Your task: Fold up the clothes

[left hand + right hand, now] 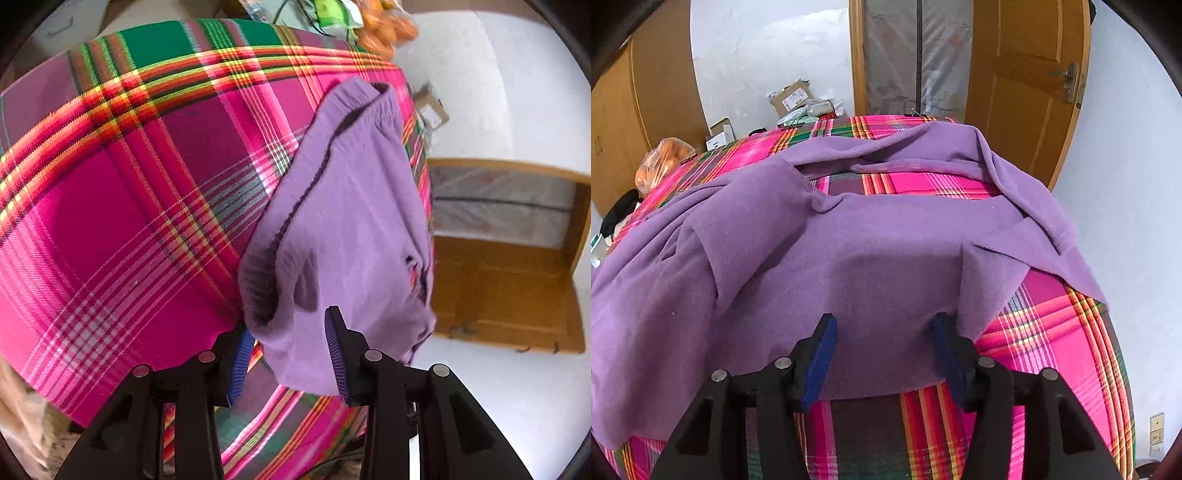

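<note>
- Left wrist view: my left gripper point(291, 354) has its jaws apart, a bunched fold of the purple garment point(343, 229) hanging between them at lower centre (contact unclear).
- Right wrist view only: garment spread over the plaid cloth point(1052, 332); my right gripper point(882, 354) gapes over its near hem.

A worktop covered by a bright pink, green and yellow plaid woven cloth point(1052, 325) is seen. A soft purple fleece garment point(849, 258) is spread directly over it, rumpled, with one edge hanging past the right side. At the far left edge, a clear bag of orange fruit point(665, 158) is set.
</note>
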The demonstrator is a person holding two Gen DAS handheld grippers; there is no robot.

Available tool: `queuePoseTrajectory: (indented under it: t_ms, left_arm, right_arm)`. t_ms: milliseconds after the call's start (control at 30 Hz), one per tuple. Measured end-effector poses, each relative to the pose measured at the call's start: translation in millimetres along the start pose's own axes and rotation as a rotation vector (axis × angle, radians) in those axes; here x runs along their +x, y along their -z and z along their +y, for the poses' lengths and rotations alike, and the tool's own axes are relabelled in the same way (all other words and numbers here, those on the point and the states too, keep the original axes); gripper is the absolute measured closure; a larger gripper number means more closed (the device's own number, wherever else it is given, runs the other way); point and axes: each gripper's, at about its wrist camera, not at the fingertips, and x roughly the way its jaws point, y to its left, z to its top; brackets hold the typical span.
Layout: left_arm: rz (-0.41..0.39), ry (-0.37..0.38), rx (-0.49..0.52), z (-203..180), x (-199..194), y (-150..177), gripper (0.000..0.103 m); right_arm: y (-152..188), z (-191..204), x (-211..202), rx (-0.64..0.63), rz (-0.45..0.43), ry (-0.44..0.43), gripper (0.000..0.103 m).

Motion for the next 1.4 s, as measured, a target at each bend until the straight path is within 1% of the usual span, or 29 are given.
queuePoseTrajectory:
  t_ms: [33,67,100,167,233,467,667,767,867,900,933,1000,1067,1100,1133,1233,1300,1400]
  left_arm:
    - [-0.007,-0.007,-0.008,0.0,1.6,-0.9,0.078]
    - [-0.01,-0.019,-0.006,-0.9,4.3,-1.4,0.087]
    - [-0.011,-0.028,-0.005,-2.0,6.8,-1.9,0.09]
    - [-0.015,-0.027,0.0,-4.0,8.2,-3.7,0.091]
    - [-0.017,-0.022,-0.001,-6.5,9.4,-6.1,0.091]
    - [-0.055,0.015,-0.002,-15.3,6.3,-12.1,0.092]
    - [-0.073,0.032,0.0,-19.0,1.4,-15.6,0.092]
    - [-0.07,0.033,0.0,-19.1,4.4,-15.5,0.092]
    - [-0.069,0.037,0.001,-19.8,5.6,-15.9,0.092]
    - [-0.07,0.041,-0.002,-19.6,4.6,-16.1,0.092]
    - [-0.07,0.045,-0.005,-18.3,2.9,-16.3,0.092]
    - [-0.068,0.047,-0.01,-12.7,-2.7,-16.6,0.092]
    - [-0.066,0.044,-0.012,-10.7,-3.5,-15.7,0.092]
    - [-0.065,0.042,-0.012,-10.0,-3.5,-16.2,0.092]
    - [-0.064,0.043,-0.014,-8.7,-4.3,-16.4,0.092]
    - [-0.065,0.045,-0.014,-8.4,-4.9,-17.2,0.092]
    - [-0.065,0.046,-0.015,-8.3,-3.7,-17.9,0.092]
    - [-0.063,0.047,-0.021,-8.7,-1.1,-19.2,0.092]
  right_arm:
    - [0.0,-0.3,-0.5,-0.006,-0.002,-0.002,0.075]
    - [0.0,-0.6,-1.0,-0.013,-0.003,-0.005,0.083]
    - [0.2,-0.7,-1.7,-0.019,-0.005,-0.006,0.086]
    - [1.1,-1.3,-3.2,-0.024,-0.007,-0.011,0.097]
    - [2.5,-3.5,-5.7,-0.021,-0.008,-0.023,0.101]
    - [8.6,-15.5,-27.7,0.002,-0.048,-0.056,0.102]
    - [15.0,-36.7,-55.5,0.034,-0.083,-0.033,0.103]
    - [18.6,-43.5,-61.3,0.037,-0.093,-0.072,0.102]
    - [22.9,-38.5,-52.9,0.038,-0.034,-0.17,0.099]
    - [24.7,-34.6,-48.7,0.041,-0.008,-0.201,0.096]
    - [26.7,-30.5,-44.2,0.048,0.017,-0.229,0.091]
    - [28.8,-23.6,-36.5,0.068,0.047,-0.28,0.085]
    - [30.2,-17.2,-29.2,0.089,0.07,-0.328,0.066]
    - [30.1,-14.1,-27.2,0.095,0.065,-0.347,0.061]
    - [28.7,-11.0,-26.0,0.096,0.054,-0.355,0.054]
    - [23.2,1.7,-20.0,0.089,0.047,-0.361,0.045]
    - [20.3,11.8,-17.1,0.069,0.035,-0.336,0.044]
    - [11.8,25.9,-11.4,0.048,0.028,-0.276,0.044]
